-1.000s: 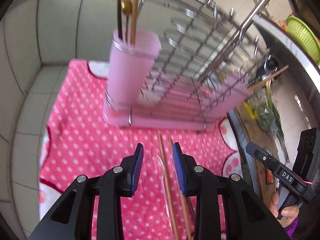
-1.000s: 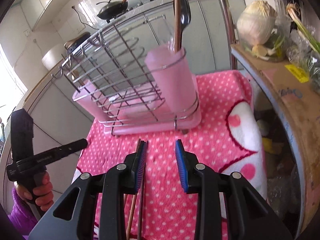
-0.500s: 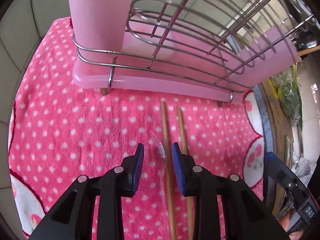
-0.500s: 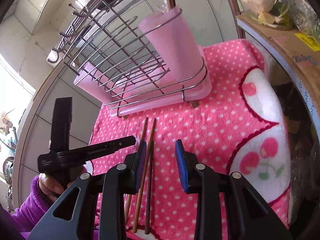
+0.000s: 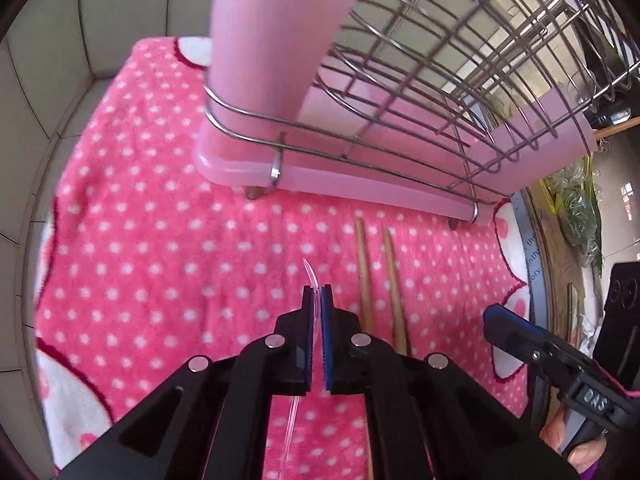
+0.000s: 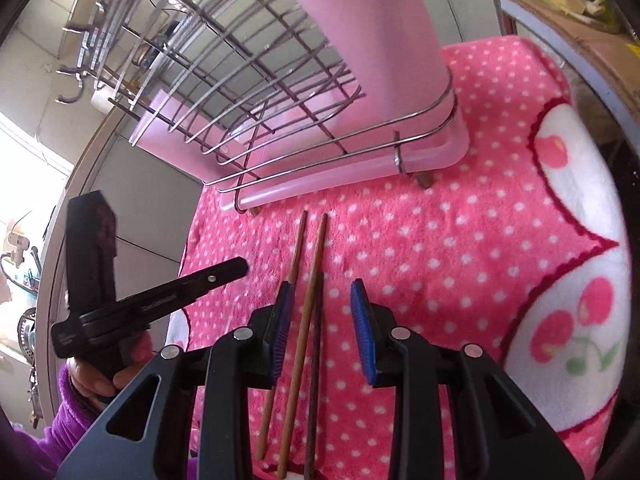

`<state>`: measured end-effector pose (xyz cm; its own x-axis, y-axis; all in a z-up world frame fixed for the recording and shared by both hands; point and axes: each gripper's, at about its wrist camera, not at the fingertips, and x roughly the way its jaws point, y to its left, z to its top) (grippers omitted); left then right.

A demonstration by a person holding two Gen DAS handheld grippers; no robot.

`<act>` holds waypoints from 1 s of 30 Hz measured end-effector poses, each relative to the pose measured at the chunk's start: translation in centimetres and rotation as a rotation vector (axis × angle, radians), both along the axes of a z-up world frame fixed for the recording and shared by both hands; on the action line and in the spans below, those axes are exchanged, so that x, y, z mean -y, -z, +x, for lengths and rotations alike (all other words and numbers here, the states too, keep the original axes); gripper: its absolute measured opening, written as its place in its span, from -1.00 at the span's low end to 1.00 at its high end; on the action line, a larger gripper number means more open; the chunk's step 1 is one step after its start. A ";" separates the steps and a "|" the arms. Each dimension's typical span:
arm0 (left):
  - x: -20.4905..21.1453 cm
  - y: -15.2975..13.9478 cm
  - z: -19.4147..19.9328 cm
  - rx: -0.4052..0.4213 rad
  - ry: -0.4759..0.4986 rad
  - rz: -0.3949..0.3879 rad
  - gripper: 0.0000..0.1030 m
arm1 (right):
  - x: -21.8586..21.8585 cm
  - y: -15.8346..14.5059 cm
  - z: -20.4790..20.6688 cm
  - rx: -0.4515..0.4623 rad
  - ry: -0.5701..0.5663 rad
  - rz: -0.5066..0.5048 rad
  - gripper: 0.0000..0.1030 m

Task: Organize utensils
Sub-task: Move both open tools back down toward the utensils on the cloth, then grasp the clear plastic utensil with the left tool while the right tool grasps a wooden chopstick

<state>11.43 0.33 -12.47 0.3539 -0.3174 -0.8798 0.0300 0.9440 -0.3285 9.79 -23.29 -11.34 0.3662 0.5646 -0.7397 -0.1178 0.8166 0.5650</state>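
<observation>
My left gripper (image 5: 316, 294) is shut on a thin clear plastic utensil (image 5: 310, 270), whose curved tip pokes out past the blue pads above the pink dotted towel (image 5: 160, 240). Two wooden chopsticks (image 5: 362, 264) lie just to its right, in front of the wire dish rack (image 5: 440, 80) with its pink utensil cup (image 5: 272, 40). My right gripper (image 6: 322, 296) hangs open low over the chopsticks (image 6: 310, 300), and two sticks run between its jaws untouched. A third stick (image 6: 296, 248) passes behind its left finger.
The rack's pink drip tray (image 6: 340, 184) stands close ahead on the towel (image 6: 460, 260). Tiled wall (image 5: 60, 60) closes the left side. A wooden counter edge with greens (image 5: 576, 216) borders the right. A hand in a purple sleeve (image 6: 72, 412) holds the left gripper.
Both grippers have dropped toward the towel. The left jaws have closed onto the clear utensil. The right gripper has come over the chopsticks, its jaws unchanged.
</observation>
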 end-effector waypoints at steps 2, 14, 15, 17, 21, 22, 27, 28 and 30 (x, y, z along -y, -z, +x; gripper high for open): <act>-1.0 -0.4 -0.2 -0.004 0.003 0.025 -0.94 | -0.9 0.4 0.8 -0.029 -0.020 -0.007 -0.41; -1.6 1.4 1.3 -0.130 0.120 0.157 -0.90 | -6.1 1.2 5.1 -0.099 -0.071 -0.222 -0.41; -1.4 1.4 1.5 -0.133 0.125 0.162 -0.90 | -6.3 1.4 5.3 -0.106 -0.073 -0.241 -0.41; -1.2 1.5 1.8 -0.140 0.136 0.167 -0.90 | -6.6 1.7 5.5 -0.114 -0.079 -0.255 -0.41; 0.2 1.7 2.9 -0.159 0.146 0.169 -0.90 | -7.5 2.7 6.3 -0.144 -0.084 -0.277 -0.41; 0.6 1.8 3.3 -0.161 0.148 0.167 -0.90 | -7.6 3.0 6.5 -0.155 -0.079 -0.273 -0.41; 0.1 1.9 4.3 -0.179 0.140 0.141 -0.89 | -8.2 3.1 6.7 -0.140 -0.076 -0.291 -0.50; 0.0 1.9 4.4 -0.187 0.137 0.135 -0.89 | -8.5 3.1 6.6 -0.129 -0.078 -0.310 -0.62; -0.3 2.0 4.5 -0.200 0.128 0.124 -0.88 | -9.4 3.3 6.4 -0.105 -0.089 -0.339 -0.84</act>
<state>15.97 0.67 -14.48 0.1334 -0.2336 -0.9631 0.0978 0.9702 -0.2218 16.23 -13.85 -14.60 0.2390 0.3068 -0.9213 -0.1525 0.9489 0.2764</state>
